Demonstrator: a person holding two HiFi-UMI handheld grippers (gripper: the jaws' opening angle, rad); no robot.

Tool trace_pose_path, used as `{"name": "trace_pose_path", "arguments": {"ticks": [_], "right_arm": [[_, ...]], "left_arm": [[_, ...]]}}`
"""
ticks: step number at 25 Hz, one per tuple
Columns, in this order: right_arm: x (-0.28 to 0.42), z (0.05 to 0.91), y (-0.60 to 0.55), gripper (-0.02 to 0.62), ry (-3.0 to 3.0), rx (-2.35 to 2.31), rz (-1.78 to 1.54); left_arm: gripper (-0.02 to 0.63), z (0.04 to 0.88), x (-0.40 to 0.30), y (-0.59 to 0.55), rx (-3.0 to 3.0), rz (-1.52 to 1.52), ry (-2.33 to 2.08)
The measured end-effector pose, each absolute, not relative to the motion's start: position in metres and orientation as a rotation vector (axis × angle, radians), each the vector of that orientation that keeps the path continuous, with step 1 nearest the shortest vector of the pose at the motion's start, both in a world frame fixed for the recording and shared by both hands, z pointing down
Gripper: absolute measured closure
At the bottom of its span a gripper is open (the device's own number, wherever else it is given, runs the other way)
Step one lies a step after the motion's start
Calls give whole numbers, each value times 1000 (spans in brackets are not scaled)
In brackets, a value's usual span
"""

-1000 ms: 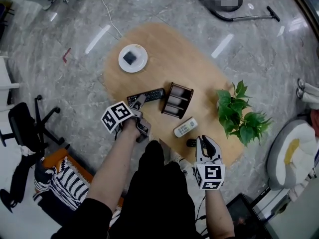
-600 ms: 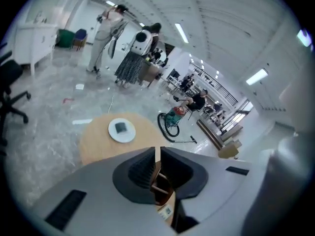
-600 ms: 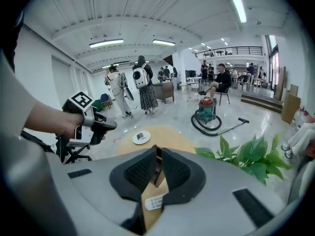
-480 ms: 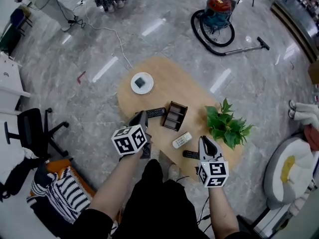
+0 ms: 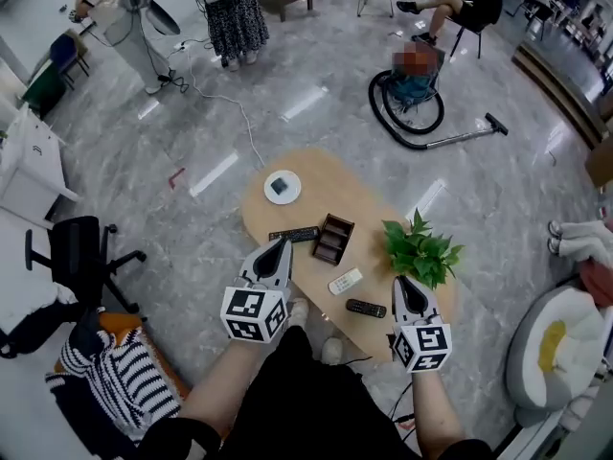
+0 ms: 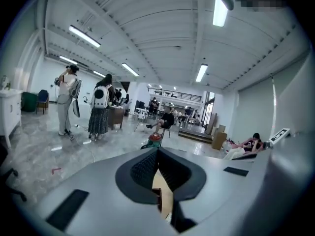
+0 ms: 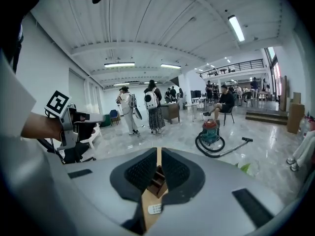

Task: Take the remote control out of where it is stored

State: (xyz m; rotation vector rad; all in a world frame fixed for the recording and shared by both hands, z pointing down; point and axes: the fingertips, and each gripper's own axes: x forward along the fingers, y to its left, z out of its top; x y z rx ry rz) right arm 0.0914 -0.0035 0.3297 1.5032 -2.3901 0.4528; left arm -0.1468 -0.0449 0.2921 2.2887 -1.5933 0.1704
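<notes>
Left claw (image 5: 281, 244) closed, empty; black remote (image 5: 366, 308) seemingly lies on table (image 5: 316, 185)

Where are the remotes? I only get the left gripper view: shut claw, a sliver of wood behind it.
Observer: In the head view, three lie flat on the oval wooden table; none sticks out of the dark brown wooden compartment organizer.
Operator: Which is nearest my claw?
Observer: The long black remote control. It shows just off the tip of the left claw, on the organizer's left.
Operator: And the right side?
Observer: The right claw, nearly shut, holds nothing. The short black remote control lies just to its left, with the white remote control beyond that.
</notes>
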Motion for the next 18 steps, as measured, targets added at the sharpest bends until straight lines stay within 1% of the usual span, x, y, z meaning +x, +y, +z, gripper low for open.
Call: {"name": "trace_pose_path", "arguments": {"ticks": [6, 10, 14, 18], "right_arm": [[104, 296, 10, 561, -2447, 1560, 402], [106, 272, 13, 563, -2517, 1636, 392], [105, 261, 19, 581, -2548, 1641, 358], [103, 258, 22, 581, -2566, 1621, 325]], "left_arm": [[598, 241, -140, -9, 2480, 196, -1627], [598, 220, -135, 0, 2517, 102, -1618], [598, 209, -116, 7, 2568, 75, -1609], [598, 208, -104, 15, 2602, 84, -1599]]}}
